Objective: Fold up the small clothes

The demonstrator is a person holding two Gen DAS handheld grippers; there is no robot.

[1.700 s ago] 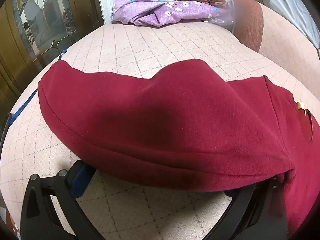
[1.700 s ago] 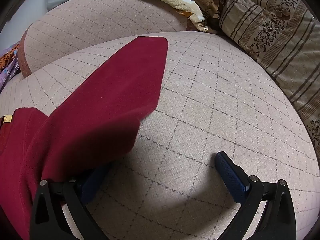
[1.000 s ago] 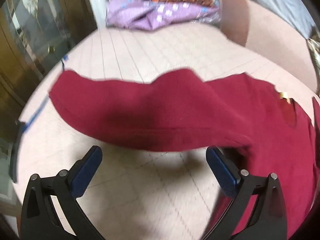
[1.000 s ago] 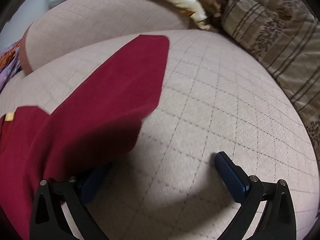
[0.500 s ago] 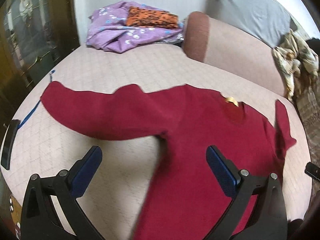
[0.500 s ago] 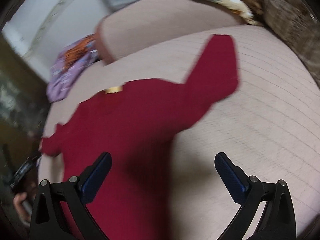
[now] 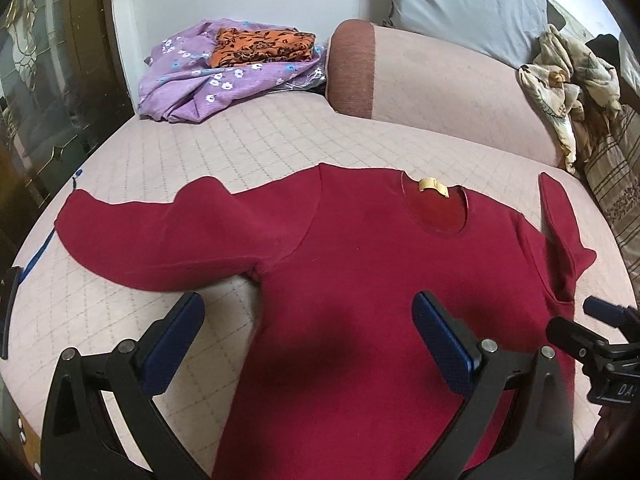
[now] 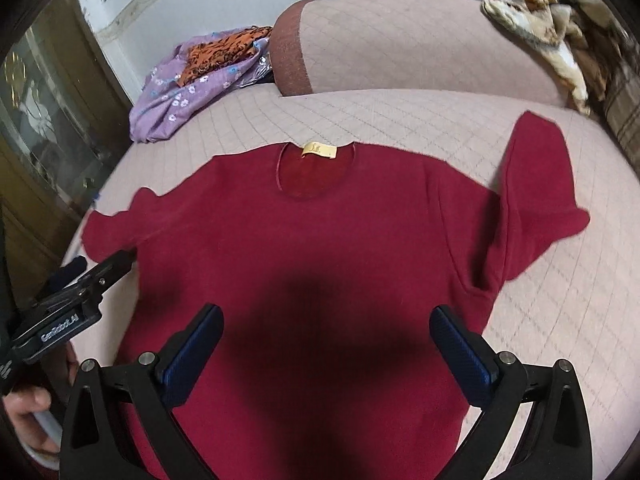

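Note:
A dark red long-sleeved sweater (image 7: pixel 360 264) lies flat on the quilted pink bed, neck with a yellow label (image 7: pixel 434 185) at the far side. It also shows in the right wrist view (image 8: pixel 320 240). Its left sleeve (image 7: pixel 160 232) stretches out to the left. Its right sleeve (image 8: pixel 536 184) is bent up and back. My left gripper (image 7: pixel 308 336) is open and empty above the sweater's left side. My right gripper (image 8: pixel 326 344) is open and empty above the sweater's lower body. Each gripper shows at the edge of the other's view.
A purple flowered cloth with an orange patterned piece (image 7: pixel 236 60) lies at the far left corner. A pink bolster (image 7: pixel 432 80) runs along the back. A crumpled beige cloth (image 7: pixel 568 76) and a striped pillow (image 7: pixel 616 184) sit at the right. A wooden glass-panelled door (image 7: pixel 36 80) stands left.
Both grippers have pulled back and up from the sleeves, and the left has let go of the left sleeve. The whole sweater now shows spread on the bed.

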